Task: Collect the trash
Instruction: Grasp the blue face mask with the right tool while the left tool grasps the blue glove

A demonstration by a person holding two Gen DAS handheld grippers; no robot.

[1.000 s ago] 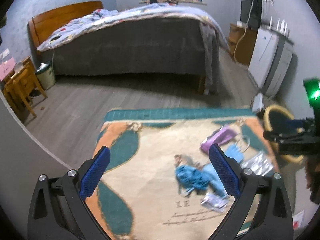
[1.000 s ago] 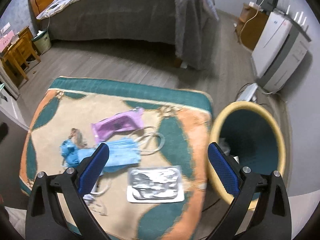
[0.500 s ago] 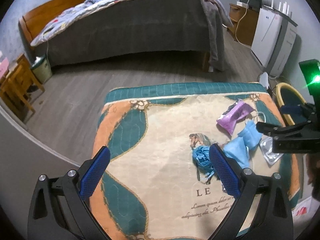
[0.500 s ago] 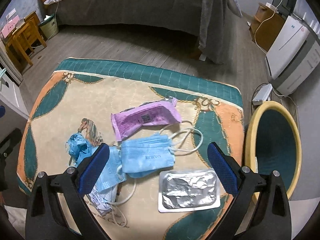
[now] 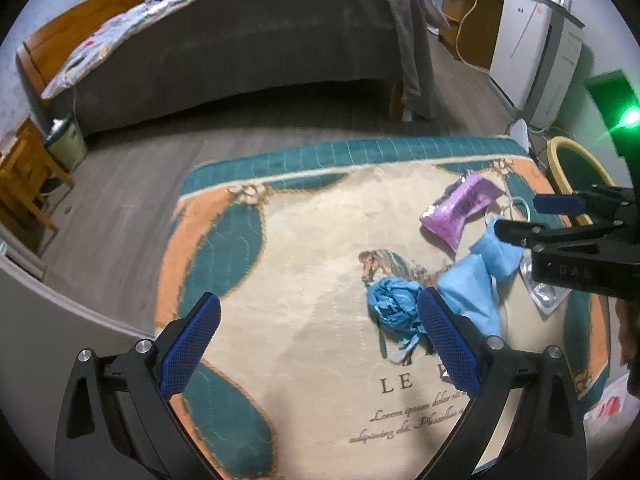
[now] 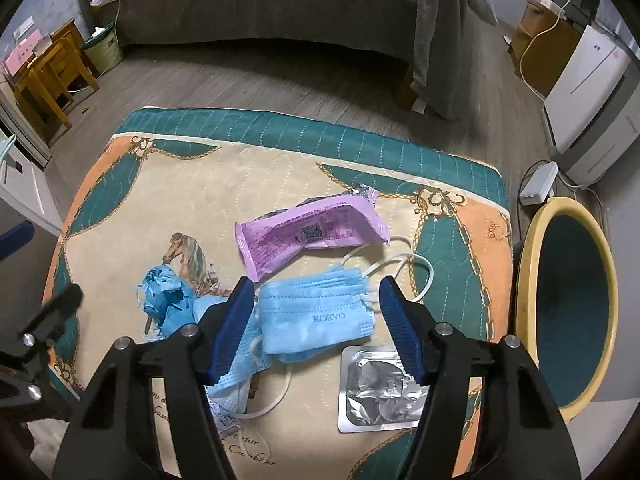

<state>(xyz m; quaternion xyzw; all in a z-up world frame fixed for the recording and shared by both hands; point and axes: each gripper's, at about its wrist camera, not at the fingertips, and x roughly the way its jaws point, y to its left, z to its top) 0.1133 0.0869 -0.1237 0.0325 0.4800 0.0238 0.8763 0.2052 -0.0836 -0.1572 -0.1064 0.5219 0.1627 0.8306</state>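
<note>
Trash lies on a patterned rug [image 6: 208,184]: a purple wrapper [image 6: 308,236], a blue face mask [image 6: 320,316], a second blue mask [image 6: 236,376] under it, a crumpled blue wad [image 6: 164,296] and a silver blister pack [image 6: 380,388]. My right gripper [image 6: 316,320] is open, its jaws on either side of the blue face mask, low over it. My left gripper [image 5: 316,344] is open and empty above the rug, with the blue wad [image 5: 394,306] beside its right finger. A yellow-rimmed bin [image 6: 568,312] stands off the rug's right edge.
A bed [image 5: 224,48] with grey sides stands beyond the rug. A white appliance [image 6: 592,92] and a power strip [image 6: 538,184] are at the right wall. Wooden furniture [image 6: 48,76] and a small waste basket [image 6: 102,46] are at the far left.
Both grippers have moved down and closer to the rug. My right gripper has narrowed and come down around the blue face mask. The left has shifted toward the blue wad.
</note>
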